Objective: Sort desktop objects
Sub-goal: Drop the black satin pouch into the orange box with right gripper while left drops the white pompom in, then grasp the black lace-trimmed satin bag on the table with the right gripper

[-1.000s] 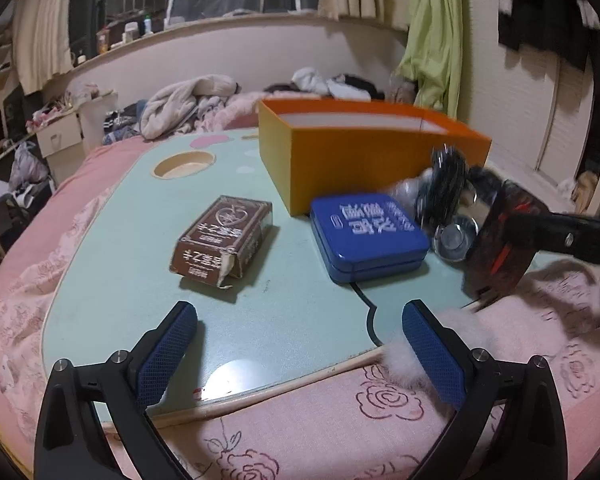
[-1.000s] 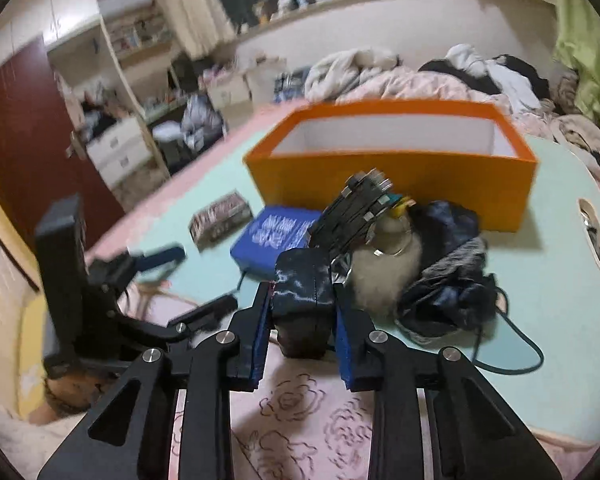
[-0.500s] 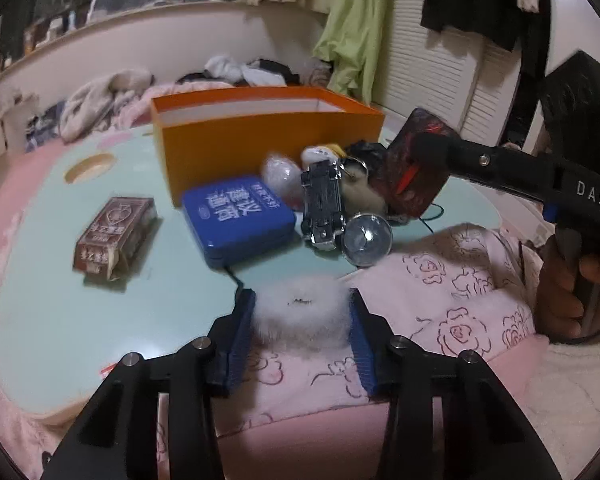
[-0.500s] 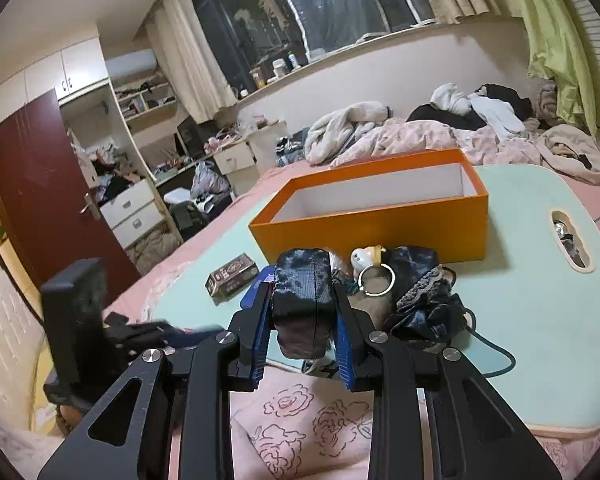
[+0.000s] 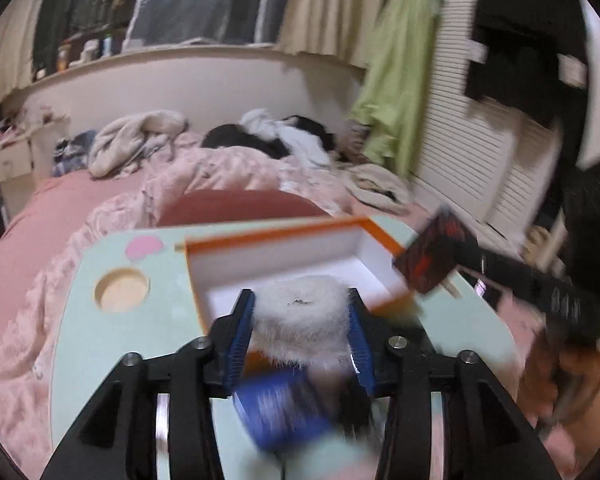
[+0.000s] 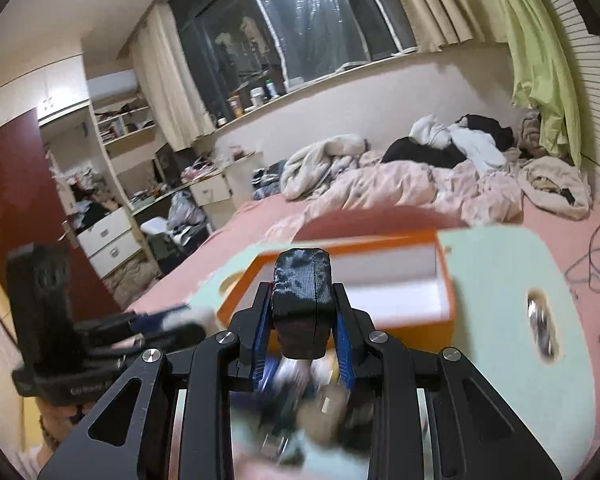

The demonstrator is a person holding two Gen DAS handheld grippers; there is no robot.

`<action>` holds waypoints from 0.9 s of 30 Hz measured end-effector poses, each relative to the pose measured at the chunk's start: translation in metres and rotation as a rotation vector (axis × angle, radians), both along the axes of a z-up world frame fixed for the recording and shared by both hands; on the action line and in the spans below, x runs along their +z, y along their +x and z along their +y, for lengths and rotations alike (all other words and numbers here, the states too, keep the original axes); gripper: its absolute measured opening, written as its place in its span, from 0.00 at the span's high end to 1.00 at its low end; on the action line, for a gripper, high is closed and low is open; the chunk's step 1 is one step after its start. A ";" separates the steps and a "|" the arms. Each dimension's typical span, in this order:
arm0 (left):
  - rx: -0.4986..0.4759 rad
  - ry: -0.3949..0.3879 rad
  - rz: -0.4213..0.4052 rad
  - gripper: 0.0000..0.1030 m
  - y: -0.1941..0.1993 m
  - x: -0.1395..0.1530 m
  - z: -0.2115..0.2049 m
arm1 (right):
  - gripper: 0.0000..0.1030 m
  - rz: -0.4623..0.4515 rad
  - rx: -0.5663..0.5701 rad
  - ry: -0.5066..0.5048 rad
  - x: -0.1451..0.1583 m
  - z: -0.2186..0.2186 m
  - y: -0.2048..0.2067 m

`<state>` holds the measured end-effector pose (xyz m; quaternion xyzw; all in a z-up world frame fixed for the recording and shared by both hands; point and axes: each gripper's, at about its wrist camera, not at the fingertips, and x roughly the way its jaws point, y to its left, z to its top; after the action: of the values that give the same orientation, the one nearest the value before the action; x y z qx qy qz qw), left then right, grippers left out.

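Note:
My left gripper (image 5: 300, 332) is shut on a white fluffy pompom (image 5: 300, 316) and holds it above the near edge of the open orange box (image 5: 276, 240). My right gripper (image 6: 302, 320) is shut on a dark black-and-red pouch (image 6: 302, 300), raised in front of the orange box (image 6: 444, 312). In the left wrist view the pouch (image 5: 432, 258) hangs over the box's right corner. A blue tin (image 5: 280, 408) lies blurred below the left gripper. The box's white inside looks empty.
The pale green table (image 5: 84, 332) with a round cup hole (image 5: 120, 290) rests on a pink bed. Blurred small items (image 6: 300, 400) lie under the right gripper. Piled clothes and bedding (image 6: 420, 184) lie beyond. A slot (image 6: 542, 328) sits at the table's right.
Both grippers have lifted and moved forward toward the orange box, carrying the pompom and the pouch. The box now shows from above, with its inside visible.

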<state>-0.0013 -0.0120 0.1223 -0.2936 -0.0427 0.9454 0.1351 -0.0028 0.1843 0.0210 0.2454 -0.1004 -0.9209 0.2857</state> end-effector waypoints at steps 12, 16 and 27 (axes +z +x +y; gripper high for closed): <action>0.029 -0.130 -0.181 0.28 -0.057 -0.055 0.021 | 0.47 -0.160 -0.087 0.033 -0.055 -0.001 -0.039; 0.062 -0.146 -0.172 0.29 -0.057 -0.058 0.013 | 0.46 -0.152 -0.061 0.064 -0.052 -0.011 -0.042; 0.114 0.066 -0.103 0.14 0.041 -0.041 -0.047 | 0.35 -0.062 -0.104 0.133 -0.033 0.013 0.031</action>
<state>0.0400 -0.0590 0.0812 -0.3342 -0.0973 0.9333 0.0881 0.0286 0.1976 -0.0120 0.2867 -0.0604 -0.9311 0.2171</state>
